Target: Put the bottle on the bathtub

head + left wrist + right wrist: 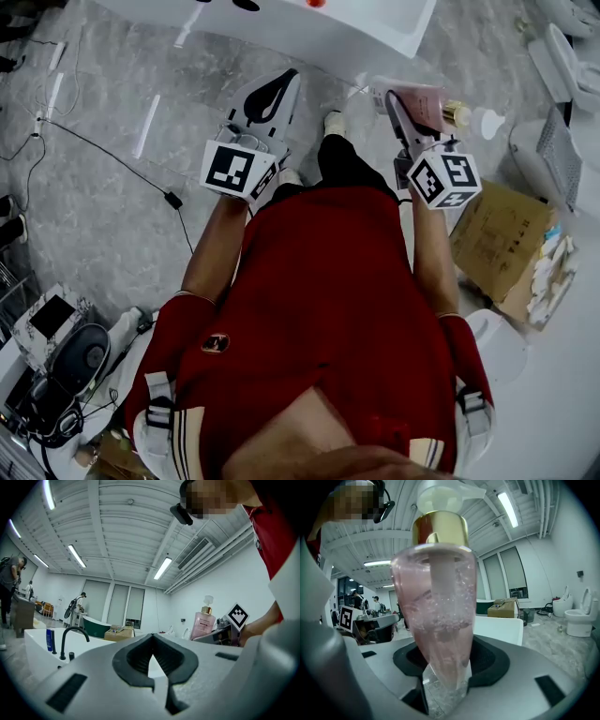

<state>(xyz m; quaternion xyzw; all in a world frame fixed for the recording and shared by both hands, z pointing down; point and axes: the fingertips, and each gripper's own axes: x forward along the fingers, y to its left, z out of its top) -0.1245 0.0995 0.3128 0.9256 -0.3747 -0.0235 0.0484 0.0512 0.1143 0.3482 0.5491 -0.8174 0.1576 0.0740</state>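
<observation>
Right gripper view: bottle [440, 611] clamped between jaws.

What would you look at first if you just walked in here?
The pink pump bottle with its gold collar, clamped in the right gripper, fills the right gripper view. Ahead of the person, at the head view's top, is the white bathtub; the left gripper is shut and empty.

Note a black cable [172, 199] lying across the grey stone floor [94, 225] at far left. Locate an open cardboard box [497, 239] at right. Observe a black faucet [70, 638] with a blue container [49, 640] just beside it. Find a white toilet [581, 616] at far right.
</observation>
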